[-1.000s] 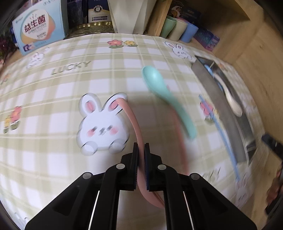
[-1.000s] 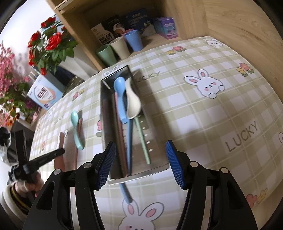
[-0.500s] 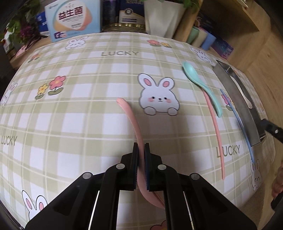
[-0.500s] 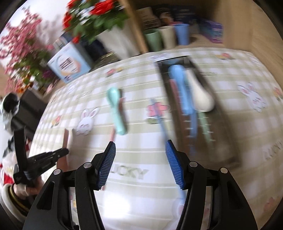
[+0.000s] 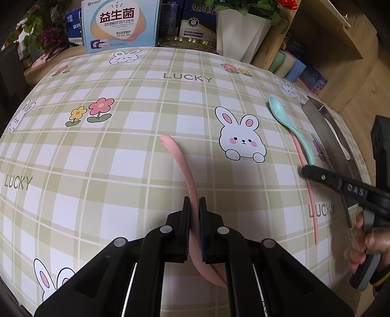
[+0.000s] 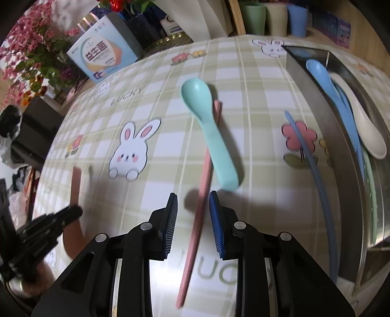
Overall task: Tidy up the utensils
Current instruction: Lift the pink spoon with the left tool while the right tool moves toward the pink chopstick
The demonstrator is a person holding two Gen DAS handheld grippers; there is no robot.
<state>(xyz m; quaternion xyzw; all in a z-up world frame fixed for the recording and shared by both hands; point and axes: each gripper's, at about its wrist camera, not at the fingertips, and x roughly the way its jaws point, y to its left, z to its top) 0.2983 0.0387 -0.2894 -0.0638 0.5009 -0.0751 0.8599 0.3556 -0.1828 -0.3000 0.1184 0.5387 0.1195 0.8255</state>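
Swinging left from over the metal tray [image 6: 314, 102], the right gripper [image 6: 192, 212] now straddles the pink chopstick [image 6: 198, 214], its narrowing fingers not yet touching, ready to collect it. Left gripper [image 5: 194, 231] clamps the pink spoon [image 5: 181, 165] above the tablecloth [image 5: 121, 146], awaiting the tray.

On the table [image 6: 243, 73], a spoon [image 6: 209, 131] lies with its handle crossing over a chopstick [image 6: 197, 219]. To their right, another chopstick [image 6: 314, 180] lies just beside the wall of a tray [image 6: 314, 102], which holds two more spoons [image 6: 329, 85] side by side. Left of the crossed pair, well apart, the left tongs [image 5: 194, 207] hold a third spoon [image 5: 180, 158] by its handle. The right tongs [image 6: 192, 202] straddle the first chopstick. Behind the table stand a box [image 6: 102, 56], a plant pot [image 5: 238, 36] and three cups [image 6: 275, 17] on a shelf
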